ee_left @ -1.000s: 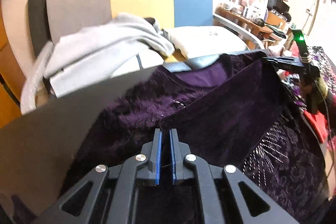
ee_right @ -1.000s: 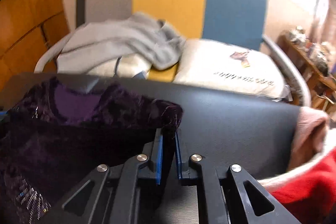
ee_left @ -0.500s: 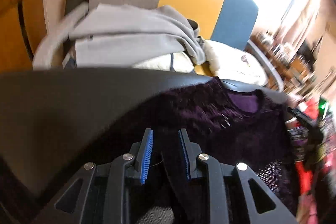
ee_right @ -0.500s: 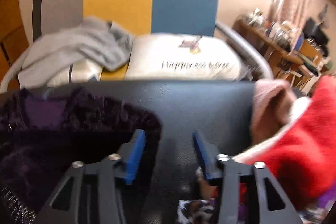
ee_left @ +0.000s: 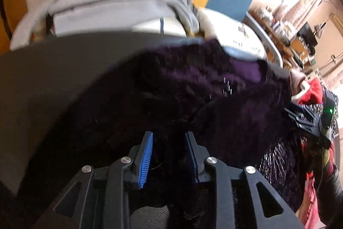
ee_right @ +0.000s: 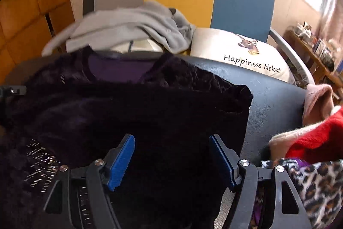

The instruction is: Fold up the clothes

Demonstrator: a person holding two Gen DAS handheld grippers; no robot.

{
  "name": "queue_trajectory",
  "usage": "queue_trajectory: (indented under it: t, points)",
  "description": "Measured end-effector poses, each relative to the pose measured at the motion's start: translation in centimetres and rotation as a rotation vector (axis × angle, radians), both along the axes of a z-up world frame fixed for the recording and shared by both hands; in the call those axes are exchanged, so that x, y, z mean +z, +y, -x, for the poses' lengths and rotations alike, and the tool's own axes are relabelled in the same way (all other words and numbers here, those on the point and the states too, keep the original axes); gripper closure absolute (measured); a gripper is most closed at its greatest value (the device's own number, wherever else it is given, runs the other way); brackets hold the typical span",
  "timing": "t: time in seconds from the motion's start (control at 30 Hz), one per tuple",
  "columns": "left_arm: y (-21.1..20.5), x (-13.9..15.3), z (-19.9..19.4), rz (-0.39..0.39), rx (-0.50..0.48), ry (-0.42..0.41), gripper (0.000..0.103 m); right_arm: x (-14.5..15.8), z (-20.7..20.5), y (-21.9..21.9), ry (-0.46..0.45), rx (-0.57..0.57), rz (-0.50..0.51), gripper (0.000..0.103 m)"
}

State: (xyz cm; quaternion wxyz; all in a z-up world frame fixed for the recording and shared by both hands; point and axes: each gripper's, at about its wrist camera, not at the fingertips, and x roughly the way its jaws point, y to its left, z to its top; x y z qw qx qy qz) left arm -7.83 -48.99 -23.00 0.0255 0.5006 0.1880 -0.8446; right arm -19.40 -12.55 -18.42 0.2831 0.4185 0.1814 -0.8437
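The left gripper points steeply down, its blue-padded fingers a modest gap apart after just closing further, with dark purple fabric bunched between them; whether the pads press on it cannot be told through the blur. The right gripper also tilts steeply down, its fingers spread wide after opening over the last second, standing clear of the cloth beneath them and gripping nothing. From the left wrist view the right gripper shows at the right edge
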Motion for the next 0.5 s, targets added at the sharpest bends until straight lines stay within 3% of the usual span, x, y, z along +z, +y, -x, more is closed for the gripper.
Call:
queue_trajectory:
  t: [0.03, 0.07, 0.13, 0.37, 0.47, 0.5]
  points:
    - [0.3, 0.4, -0.2, 0.036, 0.002, 0.02, 0.098, -0.5, 0.2, -0.1, -0.009, 0.001, -0.02, 0.037]
    - [0.4, 0.9, -0.4, 0.051, 0.009, 0.042, 0.098, -0.5, 0.2, -0.1, -0.003, 0.005, -0.021, 0.043]
    - [0.5, 2.5, -0.7, 0.102, 0.019, 0.091, 0.099, -0.4, 0.0, 0.1, 0.013, 0.013, -0.016, 0.096]
    - [1.1, 7.3, 1.8, 0.163, 0.053, 0.245, 0.099, -0.3, 0.5, 1.5, 0.01, -0.009, 0.016, 0.099]
    - [1.3, 6.5, 4.5, 0.25, 0.094, 0.169, 0.099, -0.1, 1.1, 3.0, -0.003, -0.061, 0.032, 0.099]
    - [1.0, 5.4, 5.4, 0.274, 0.126, 0.096, 0.099, -0.3, 1.4, 3.5, -0.033, -0.074, 0.05, 0.099]
